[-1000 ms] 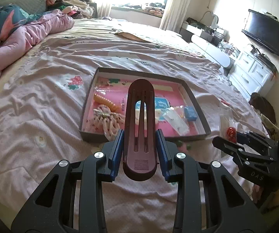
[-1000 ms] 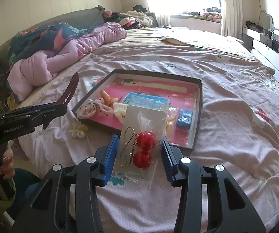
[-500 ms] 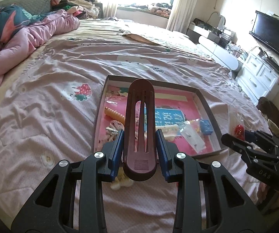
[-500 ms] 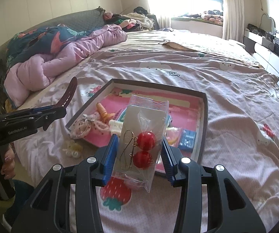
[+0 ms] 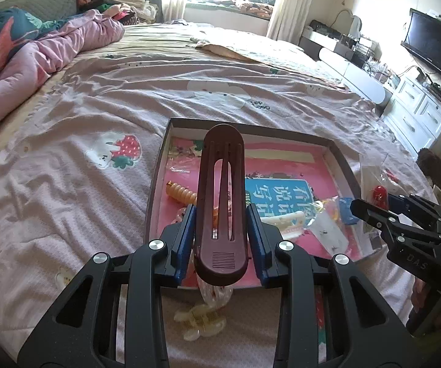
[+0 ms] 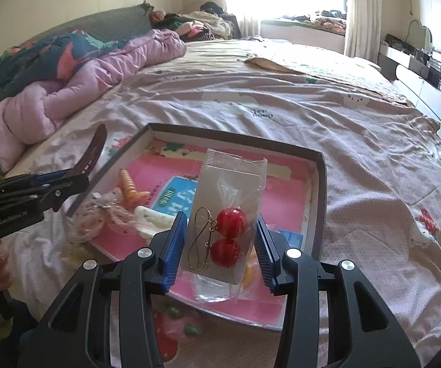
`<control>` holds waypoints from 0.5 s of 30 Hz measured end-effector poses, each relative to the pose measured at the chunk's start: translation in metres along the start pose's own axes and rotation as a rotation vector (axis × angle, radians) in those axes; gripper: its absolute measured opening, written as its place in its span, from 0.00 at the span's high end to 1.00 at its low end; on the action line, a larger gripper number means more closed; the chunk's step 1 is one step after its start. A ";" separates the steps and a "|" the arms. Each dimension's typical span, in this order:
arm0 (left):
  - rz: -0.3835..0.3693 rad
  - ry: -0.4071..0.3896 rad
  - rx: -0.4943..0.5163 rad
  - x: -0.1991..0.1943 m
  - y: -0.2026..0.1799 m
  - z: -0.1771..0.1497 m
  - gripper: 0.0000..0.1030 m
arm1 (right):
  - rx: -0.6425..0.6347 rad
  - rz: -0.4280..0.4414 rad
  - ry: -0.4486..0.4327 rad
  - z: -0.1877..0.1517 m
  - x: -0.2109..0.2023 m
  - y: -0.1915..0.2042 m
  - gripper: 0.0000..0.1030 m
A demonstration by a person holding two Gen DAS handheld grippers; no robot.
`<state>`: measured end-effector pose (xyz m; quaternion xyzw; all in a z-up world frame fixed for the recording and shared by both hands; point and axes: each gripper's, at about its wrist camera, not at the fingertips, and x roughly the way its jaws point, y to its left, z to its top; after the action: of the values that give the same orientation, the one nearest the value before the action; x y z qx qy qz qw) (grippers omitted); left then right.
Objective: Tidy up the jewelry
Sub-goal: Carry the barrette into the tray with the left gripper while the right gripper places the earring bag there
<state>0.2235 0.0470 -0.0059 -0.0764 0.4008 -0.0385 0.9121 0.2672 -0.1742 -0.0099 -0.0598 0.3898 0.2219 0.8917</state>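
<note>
Gripping a long, maroon plastic hair clip (image 5: 221, 202) with a rounded tip and two narrow slots, the left gripper (image 5: 221, 233) pinches it between blue ribbed pads above the near edge of a shallow cardboard tray (image 5: 340, 156) on a rumpled pink bedsheet (image 5: 67, 184). The clip stands tilted up and away, its ridged butt end toward the camera. Beside it, the right gripper (image 6: 220, 239) clamps a crinkled clear plastic bag (image 6: 229, 184) holding a grey card, two glossy red ball earrings (image 6: 229, 233) and thin gold wire hoops; the bag hangs over the tray's near side. Inside the dark-rimmed tray, its floor a bright pink print, lie a ribbed orange spiral hair tie (image 5: 182, 194), a blue printed packet (image 5: 277, 196), a cream-coloured comb clip (image 6: 156, 219) and a small blue box (image 5: 347, 211). A pale translucent claw clip (image 5: 200, 320) rests on the sheet just outside the tray's near rim, below the left gripper. A quilted pink duvet (image 6: 82, 89) is heaped far off along the bed's left side. Strawberry prints dot the soft, wrinkled sheet.
</note>
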 end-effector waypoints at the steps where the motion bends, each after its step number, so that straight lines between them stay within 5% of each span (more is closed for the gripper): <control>1: 0.001 0.002 0.002 0.003 0.001 0.001 0.75 | 0.002 -0.002 0.004 0.000 0.003 -0.001 0.60; 15: 0.003 0.044 0.009 0.031 -0.001 0.003 0.75 | 0.016 -0.039 0.061 -0.009 0.031 -0.012 0.60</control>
<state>0.2469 0.0422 -0.0260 -0.0705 0.4206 -0.0405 0.9036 0.2851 -0.1763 -0.0391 -0.0669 0.4174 0.1995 0.8840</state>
